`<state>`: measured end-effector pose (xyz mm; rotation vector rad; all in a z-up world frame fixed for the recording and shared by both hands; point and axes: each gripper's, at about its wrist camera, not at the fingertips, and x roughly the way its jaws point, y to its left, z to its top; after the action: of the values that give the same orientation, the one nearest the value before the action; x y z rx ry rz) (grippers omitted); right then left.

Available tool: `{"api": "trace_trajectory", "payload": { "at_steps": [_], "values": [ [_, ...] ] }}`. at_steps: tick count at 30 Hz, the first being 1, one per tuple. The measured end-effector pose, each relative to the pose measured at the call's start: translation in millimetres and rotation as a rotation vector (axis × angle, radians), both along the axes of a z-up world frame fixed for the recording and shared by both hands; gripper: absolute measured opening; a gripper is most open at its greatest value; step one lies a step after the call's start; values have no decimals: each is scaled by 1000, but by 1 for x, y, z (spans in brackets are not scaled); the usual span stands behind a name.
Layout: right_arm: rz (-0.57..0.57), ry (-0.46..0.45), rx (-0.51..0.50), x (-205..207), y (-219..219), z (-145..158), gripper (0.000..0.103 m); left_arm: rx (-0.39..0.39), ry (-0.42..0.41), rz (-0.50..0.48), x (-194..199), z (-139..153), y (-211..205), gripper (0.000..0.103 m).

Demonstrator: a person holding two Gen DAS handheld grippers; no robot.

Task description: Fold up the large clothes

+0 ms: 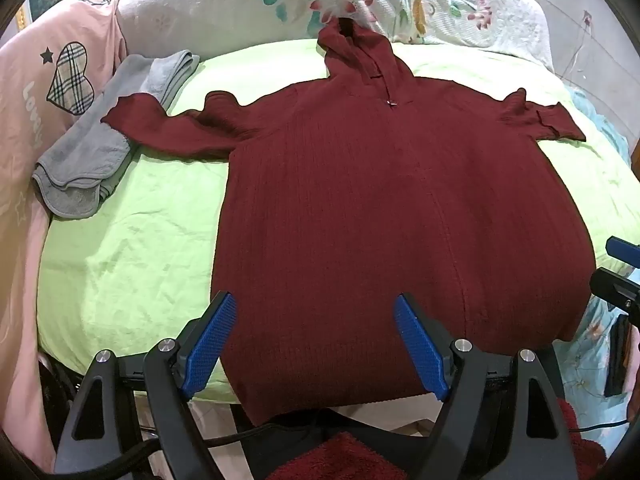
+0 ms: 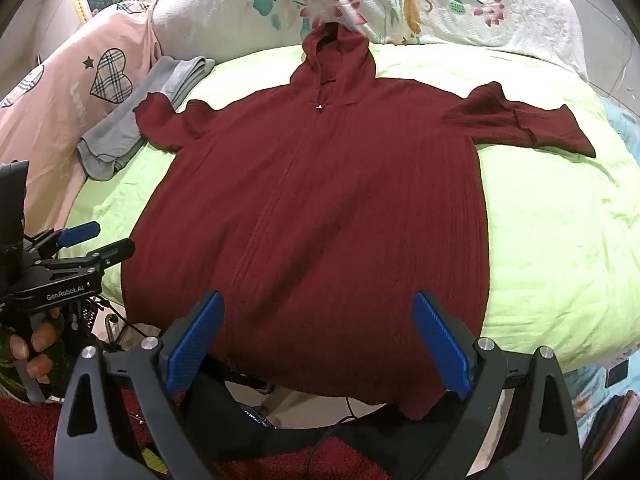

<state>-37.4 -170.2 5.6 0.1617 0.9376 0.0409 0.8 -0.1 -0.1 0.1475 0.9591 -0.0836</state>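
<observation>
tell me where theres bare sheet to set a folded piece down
Widest bare green sheet lies right of the hoodie, below its right sleeve. A second patch lies left of the body, below the grey towel. The far left corner is crowded: towel, left sleeve, pink cover.

- A dark red ribbed knit hoodie (image 1: 380, 208) lies flat and unfolded, hood pointing away.
- Both sleeves are spread sideways; its hem overhangs the near bed edge.
</observation>
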Motion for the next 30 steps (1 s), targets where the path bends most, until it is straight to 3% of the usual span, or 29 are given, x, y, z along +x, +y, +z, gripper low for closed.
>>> {"api": "trace_trajectory", "payload": {
  "at_steps": [30],
  "values": [
    [-4,-22,15,-4,-3,2,95,2,1,4,-4,1,2,82]
  ]
}}
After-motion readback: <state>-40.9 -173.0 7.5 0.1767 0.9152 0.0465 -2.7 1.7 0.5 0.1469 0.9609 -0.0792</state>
